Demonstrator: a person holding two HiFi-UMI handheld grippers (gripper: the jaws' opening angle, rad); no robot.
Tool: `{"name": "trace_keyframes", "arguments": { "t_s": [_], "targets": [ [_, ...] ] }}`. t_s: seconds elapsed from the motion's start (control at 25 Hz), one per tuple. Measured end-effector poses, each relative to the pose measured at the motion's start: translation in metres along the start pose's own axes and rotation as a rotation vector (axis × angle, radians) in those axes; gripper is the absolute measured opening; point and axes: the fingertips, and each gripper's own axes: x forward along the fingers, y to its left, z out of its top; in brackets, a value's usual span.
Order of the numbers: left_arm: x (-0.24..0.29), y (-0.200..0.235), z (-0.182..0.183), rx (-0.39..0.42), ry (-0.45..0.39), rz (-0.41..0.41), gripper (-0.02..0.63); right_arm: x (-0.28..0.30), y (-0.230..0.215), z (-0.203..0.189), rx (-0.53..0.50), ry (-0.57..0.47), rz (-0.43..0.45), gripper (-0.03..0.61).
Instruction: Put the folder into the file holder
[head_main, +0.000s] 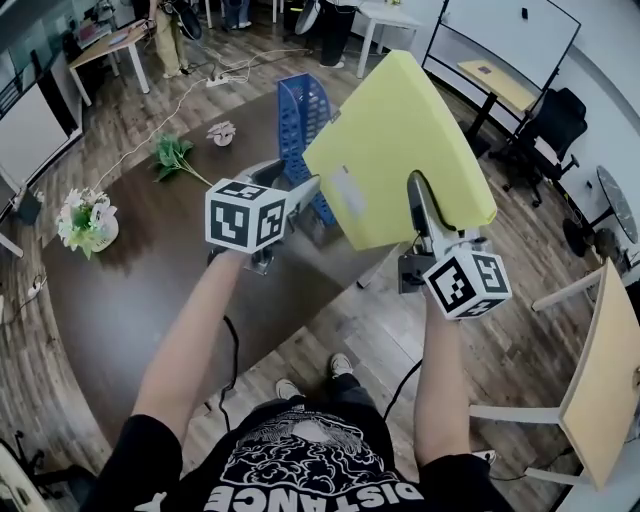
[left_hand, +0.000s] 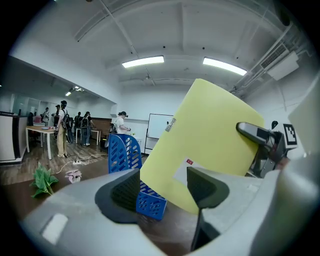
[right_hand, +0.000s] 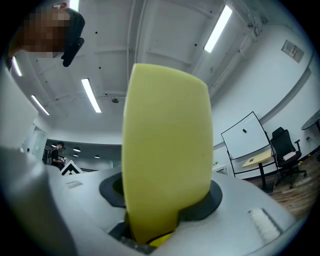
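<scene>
Yellow folder hangs in the air above the far edge of the dark brown table, tilted so that its rounded spine leans up and away from the person. The right gripper has it clamped at the lower edge: in the right gripper view the folder stands edge-on between the two dark pads, which press on it from either side. The left gripper is beside the folder's lower left corner with its jaws standing well apart and nothing pinched between them; in the left gripper view the gap frames the folder and the file holder farther off, with no contact on either pad. The blue file holder stands upright on the table behind the folder, its slotted dividers partly hidden by the folder's left edge in the head view. A white label shows on the folder's near face. On the table, well apart from the file holder, lie a green leafy sprig and a small bunch of flowers.
</scene>
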Motion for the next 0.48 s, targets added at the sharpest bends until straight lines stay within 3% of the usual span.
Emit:
{"name": "trace_keyframes", "arguments": {
  "t_s": [0.48],
  "targets": [
    [0.012, 0.002, -0.003, -0.011, 0.002, -0.026, 0.302, 0.041, -0.014, 0.011, -0.053, 0.034, -0.058, 0.218]
  ]
}}
